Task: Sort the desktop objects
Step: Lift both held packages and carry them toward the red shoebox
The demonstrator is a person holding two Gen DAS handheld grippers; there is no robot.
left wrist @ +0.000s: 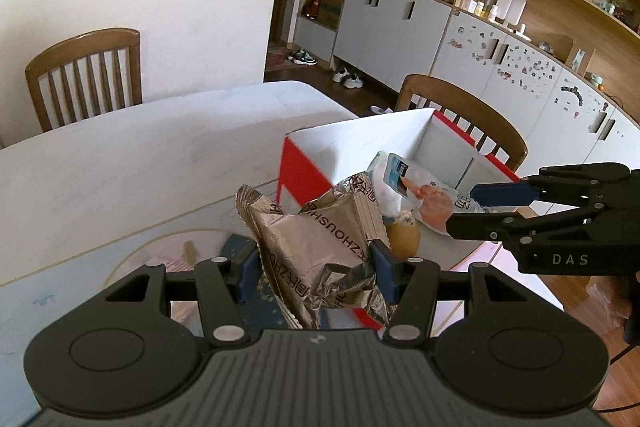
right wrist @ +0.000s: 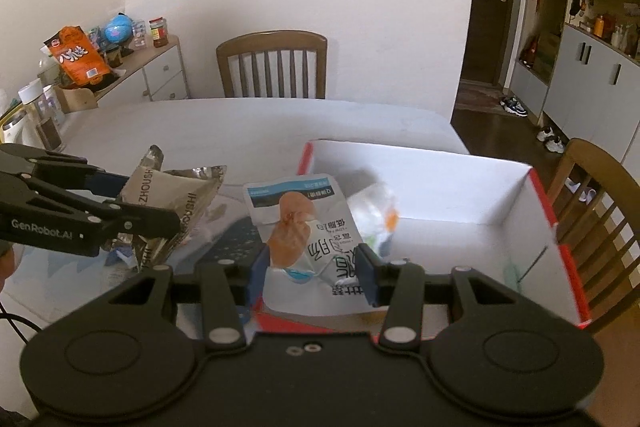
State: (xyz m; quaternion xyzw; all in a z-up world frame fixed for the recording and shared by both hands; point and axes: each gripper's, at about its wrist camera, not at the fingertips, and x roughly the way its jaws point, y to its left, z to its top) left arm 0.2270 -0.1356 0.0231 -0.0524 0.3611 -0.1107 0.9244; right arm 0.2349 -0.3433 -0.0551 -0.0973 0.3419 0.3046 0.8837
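Note:
My left gripper (left wrist: 316, 265) is shut on a crumpled silver foil snack packet (left wrist: 312, 239), held up over the near left corner of a red and white box (left wrist: 352, 143). My right gripper (right wrist: 312, 267) is shut on a white packet printed with a chicken piece (right wrist: 300, 223), held over the box's (right wrist: 448, 187) near edge. In the left wrist view the right gripper (left wrist: 464, 211) comes in from the right with its white packet (left wrist: 400, 183). The right wrist view shows the left gripper (right wrist: 152, 205) and the foil packet (right wrist: 180, 195) on the left.
A blurred clear packet (right wrist: 376, 211) and a round brownish thing (left wrist: 405, 238) lie inside the box. The white table (left wrist: 140, 167) has wooden chairs at its far side (right wrist: 272, 65) and right (left wrist: 468, 115). A side cabinet (right wrist: 160, 71) with jars stands at left.

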